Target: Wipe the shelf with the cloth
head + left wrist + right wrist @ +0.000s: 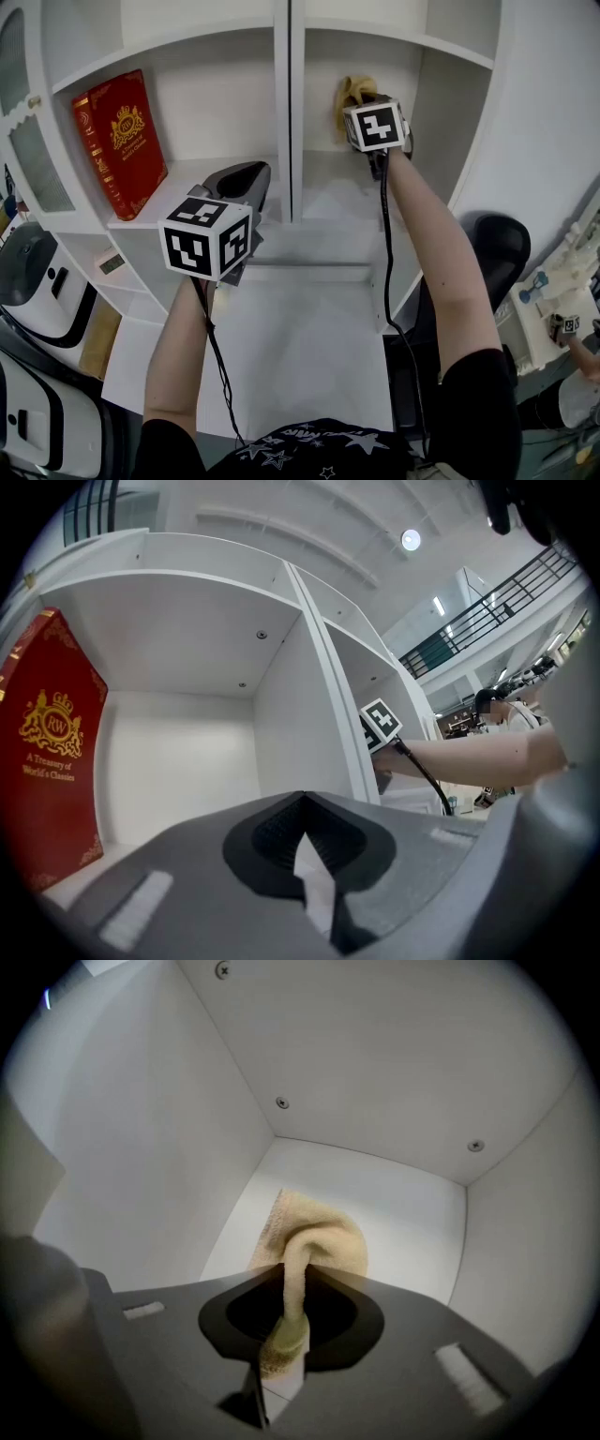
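Right gripper (283,1335) is clamped on the cloth (317,1237) against the shelf (403,1199) back wall, left gripper (302,822) closed up empty near the book (47,761).

Place: big indoor hall, looks like a lab or test floor | Overhead: high ceiling, round lamp (411,540), black-railed upper gallery (487,611) | Up front: white cubby shelf (281,122), one red book (120,141) | Far right: another marker cube (569,324) on a worktable (530,342)
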{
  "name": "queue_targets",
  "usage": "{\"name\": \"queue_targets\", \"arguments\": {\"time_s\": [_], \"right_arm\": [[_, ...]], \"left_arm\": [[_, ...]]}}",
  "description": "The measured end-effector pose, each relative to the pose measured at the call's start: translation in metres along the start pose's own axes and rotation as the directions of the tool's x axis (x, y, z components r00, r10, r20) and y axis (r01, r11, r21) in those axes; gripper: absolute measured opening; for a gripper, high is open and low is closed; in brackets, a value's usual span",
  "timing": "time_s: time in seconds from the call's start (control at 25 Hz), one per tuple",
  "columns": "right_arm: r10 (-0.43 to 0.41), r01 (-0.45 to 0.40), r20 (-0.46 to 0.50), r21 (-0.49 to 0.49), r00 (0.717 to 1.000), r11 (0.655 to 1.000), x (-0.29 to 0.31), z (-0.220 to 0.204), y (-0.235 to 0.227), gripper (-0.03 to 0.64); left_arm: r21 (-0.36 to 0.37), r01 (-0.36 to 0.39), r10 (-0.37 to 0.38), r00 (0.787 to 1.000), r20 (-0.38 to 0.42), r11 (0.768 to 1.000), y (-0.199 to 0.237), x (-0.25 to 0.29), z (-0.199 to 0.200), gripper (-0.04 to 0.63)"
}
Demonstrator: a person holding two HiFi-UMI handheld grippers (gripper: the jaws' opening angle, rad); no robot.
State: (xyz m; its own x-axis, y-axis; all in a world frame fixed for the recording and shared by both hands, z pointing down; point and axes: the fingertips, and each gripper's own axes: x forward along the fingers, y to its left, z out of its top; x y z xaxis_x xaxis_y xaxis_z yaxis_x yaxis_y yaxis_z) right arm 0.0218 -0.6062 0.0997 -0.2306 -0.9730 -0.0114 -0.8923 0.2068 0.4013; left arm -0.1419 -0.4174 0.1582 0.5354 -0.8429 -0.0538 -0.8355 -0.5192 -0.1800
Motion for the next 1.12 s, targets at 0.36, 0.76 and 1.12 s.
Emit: {"name": "queue_targets", "arguments": {"time_s": [0.36,0.76,1.12], "right_arm": [[-0.09,0.093,-0.041,0.06,0.995,0.994,-0.012,-0.021,-0.044,0.078],[-0.178,0.192,-0.105,0.154,0.978,0.969,-0.026,-0.033,-0.073,0.077],[-0.149,0.172,-0.115,0.227,0.982,0.958,-0.021,-0.041,-0.073,0.077]], "left_arm": [[-0.001,0.017,-0.017,1.0,0.002,1.0,-0.008,0.003,0.003,0.0],[0.006,0.022,-0.022,1.0,-0.01,1.0,-0.013,0.002,0.002,0.0],[0.01,0.012,-0.012,1.0,-0.001,1.0,-0.012,-0.003,0.006,0.0]]}}
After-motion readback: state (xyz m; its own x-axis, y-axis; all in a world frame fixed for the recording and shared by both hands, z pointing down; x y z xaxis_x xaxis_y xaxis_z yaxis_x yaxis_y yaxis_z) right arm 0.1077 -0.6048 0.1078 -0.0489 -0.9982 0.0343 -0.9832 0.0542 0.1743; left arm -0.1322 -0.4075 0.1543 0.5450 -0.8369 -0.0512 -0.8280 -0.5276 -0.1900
